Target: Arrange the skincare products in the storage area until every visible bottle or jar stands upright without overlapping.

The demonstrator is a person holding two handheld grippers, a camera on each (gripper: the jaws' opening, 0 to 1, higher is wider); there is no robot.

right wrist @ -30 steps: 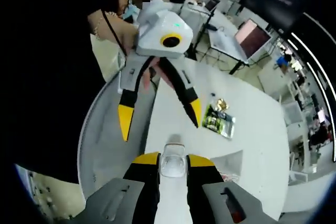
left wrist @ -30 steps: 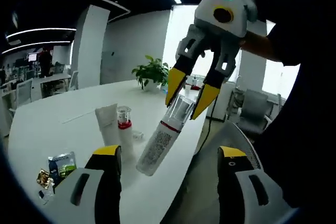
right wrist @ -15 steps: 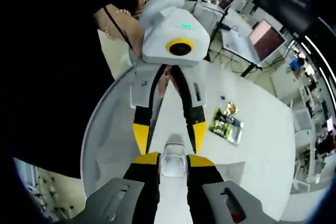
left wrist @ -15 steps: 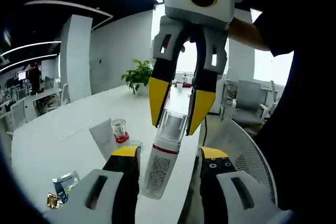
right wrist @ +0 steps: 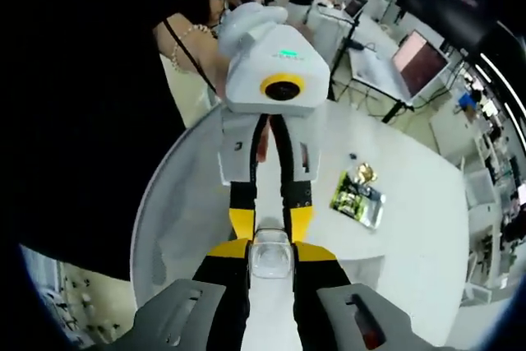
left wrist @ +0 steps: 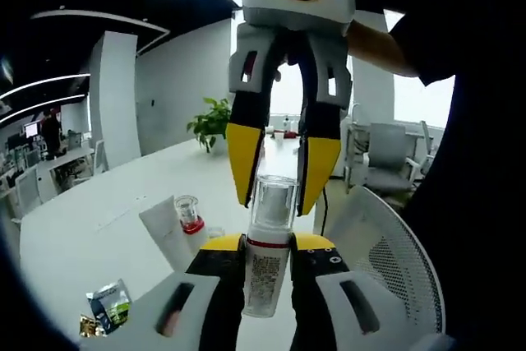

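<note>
Room: open office with ceiling strip lights, a plant point(left wrist: 212, 117) by the window and a long white table point(left wrist: 90, 219).
Bottle: a slim white bottle point(left wrist: 266, 273) with a clear cap point(left wrist: 274, 200) and a red band is held in the air above the table edge, between both grippers.
Left gripper: left gripper point(left wrist: 267, 246) has its yellow-tipped jaws closed against the bottle's body, just below the red band.
Right gripper: right gripper point(right wrist: 269, 249) is clamped on the cap end; its view looks straight down the cap top.
Axis: the long axis runs from one gripper to the other, cap toward the right one and base toward the left; its angle to the table cannot be told.
Handling: probably light, stiff plastic with a smooth, slippery skin; the clear cap may pull off, so the body is the safer hold.
Others: a white tube point(left wrist: 162, 232) and a red-collared small bottle point(left wrist: 188, 212) stand close together on the table; snack packets point(right wrist: 357, 196) lie apart from them.
</note>
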